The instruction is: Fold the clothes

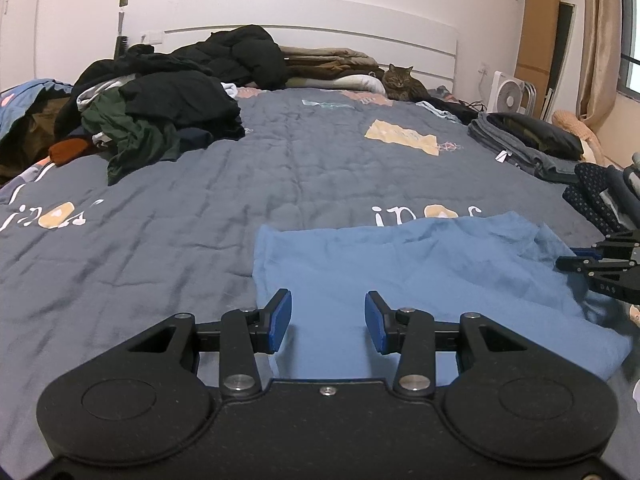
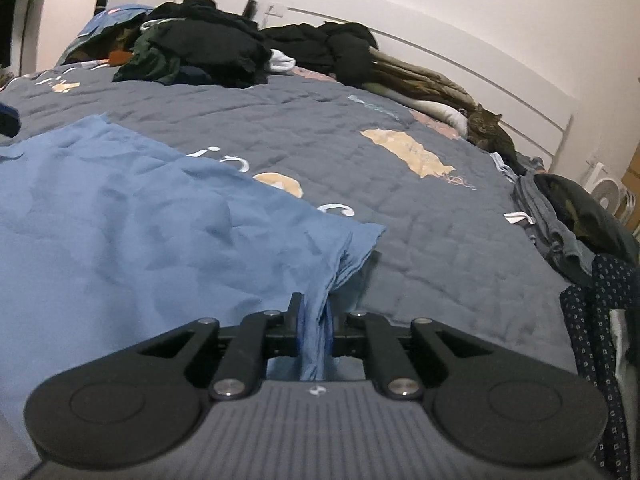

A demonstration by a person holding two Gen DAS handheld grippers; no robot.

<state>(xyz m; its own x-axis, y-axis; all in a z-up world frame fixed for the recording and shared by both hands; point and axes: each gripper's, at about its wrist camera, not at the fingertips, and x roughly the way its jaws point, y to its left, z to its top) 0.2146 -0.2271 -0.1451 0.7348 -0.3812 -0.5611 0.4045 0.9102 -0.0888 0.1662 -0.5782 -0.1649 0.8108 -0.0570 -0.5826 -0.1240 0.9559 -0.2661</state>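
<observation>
A blue garment (image 1: 420, 280) is spread near the bed's (image 1: 200, 220) front edge, its right edge pinched by the right gripper (image 2: 314, 328); the left gripper (image 1: 328, 320) is held spread above it. An unfolded heap (image 1: 160, 112) is left; folded stacks (image 1: 528, 140) are set at the right edge.

Cat (image 1: 401, 83) lying by headboard (image 1: 312, 28); fan (image 1: 509, 96) beside bed; cardboard roll (image 1: 538, 20) upright near curtain (image 1: 600, 40).

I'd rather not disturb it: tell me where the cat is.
The cat lies at the far end of the bed against the white headboard, right of the folded brown blankets; in the right wrist view it shows at upper right.
</observation>
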